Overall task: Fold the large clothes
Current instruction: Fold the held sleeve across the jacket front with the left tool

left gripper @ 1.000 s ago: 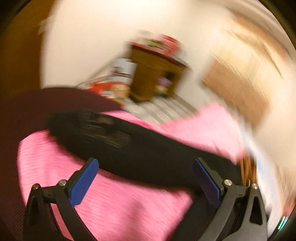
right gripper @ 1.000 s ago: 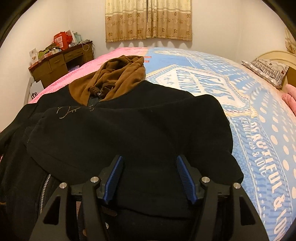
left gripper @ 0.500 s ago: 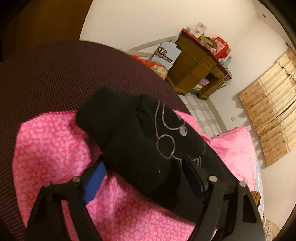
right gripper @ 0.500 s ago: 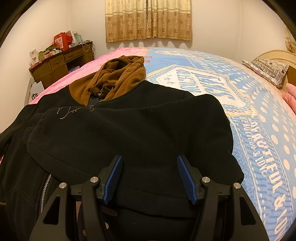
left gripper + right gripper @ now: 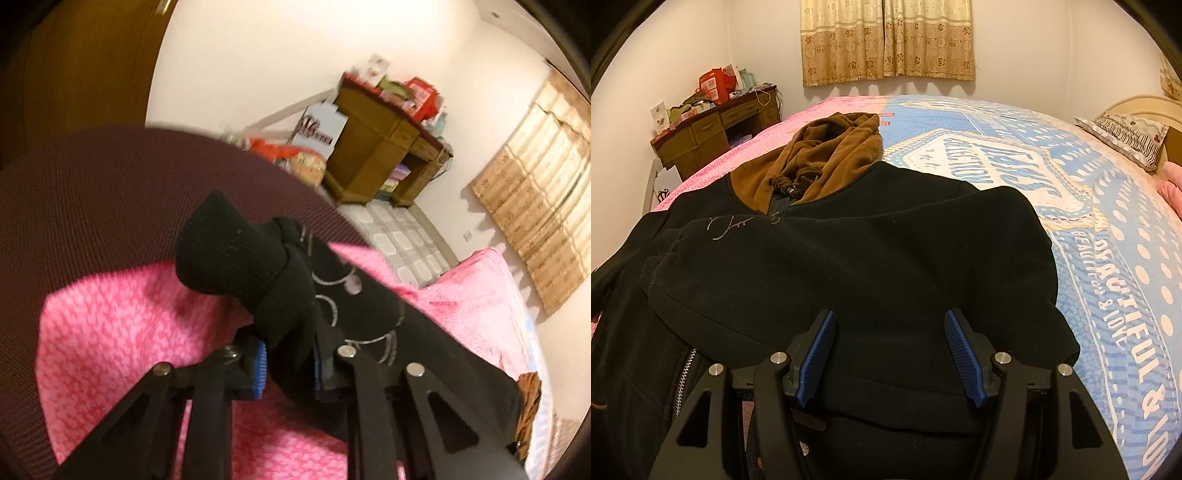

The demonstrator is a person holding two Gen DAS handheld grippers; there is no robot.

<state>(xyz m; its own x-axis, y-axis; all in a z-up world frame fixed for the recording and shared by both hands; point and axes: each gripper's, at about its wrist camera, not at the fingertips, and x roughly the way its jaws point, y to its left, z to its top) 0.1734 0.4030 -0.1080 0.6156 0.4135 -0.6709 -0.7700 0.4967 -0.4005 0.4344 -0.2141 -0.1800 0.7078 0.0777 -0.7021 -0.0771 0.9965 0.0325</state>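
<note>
- Black hooded jacket with a brown fleece hood (image 5: 849, 251) lies spread on the bed's blue-and-cream printed cover (image 5: 1108, 236), one sleeve folded across its chest, so folding looks under way.
- Left gripper (image 5: 288, 363) is closing, its blue pads pinching the jacket's black ribbed-cuff sleeve (image 5: 258, 269) near the cuff, probably to carry it inward over the jacket body.
- Right gripper (image 5: 888, 354) hovers over the jacket's lower body, jaws about half apart, holding nothing.
- Hidden: the jacket's hem under the right gripper; whether the right gripper touches cloth is unclear.
</note>
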